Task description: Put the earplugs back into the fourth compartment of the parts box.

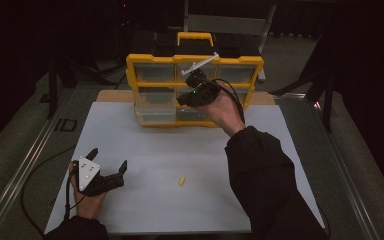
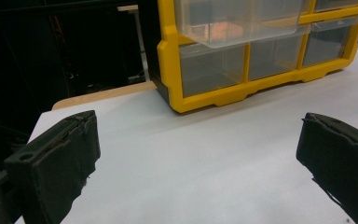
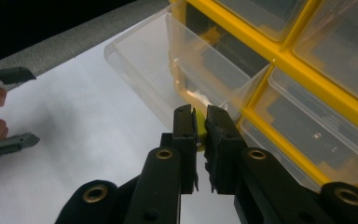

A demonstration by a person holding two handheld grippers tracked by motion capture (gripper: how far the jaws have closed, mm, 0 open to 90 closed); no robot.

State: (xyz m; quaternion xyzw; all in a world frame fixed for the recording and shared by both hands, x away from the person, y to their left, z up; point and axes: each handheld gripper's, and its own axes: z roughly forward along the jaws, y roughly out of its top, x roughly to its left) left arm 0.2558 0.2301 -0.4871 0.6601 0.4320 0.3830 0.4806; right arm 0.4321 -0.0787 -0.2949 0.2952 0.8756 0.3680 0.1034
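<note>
A yellow organizer [image 1: 130, 67] with clear drawers stands at the back of the white sheet [image 1: 145, 145]. Its middle-left drawer [image 1: 154, 111] is pulled out toward me, and it looks bare inside [image 3: 140, 70]. My right gripper [image 1: 196, 77] hovers in front of the organizer [image 3: 303, 70], just beside the open drawer, shut on a small yellow piece [image 3: 200, 127] pinched between its jaws [image 3: 199, 116]. A second small yellow piece [image 1: 182, 180] lies on the sheet near the front. My left gripper [image 1: 109, 159] rests at the front left, open, nothing between its pads [image 2: 56, 163].
The organizer [image 2: 168, 70] has a carry handle [image 1: 195, 36] on top, and a white strip [image 1: 200, 64] leans across its top row. A wooden board edge [image 1: 112, 95] shows behind the sheet. Dark floor and stands surround the table.
</note>
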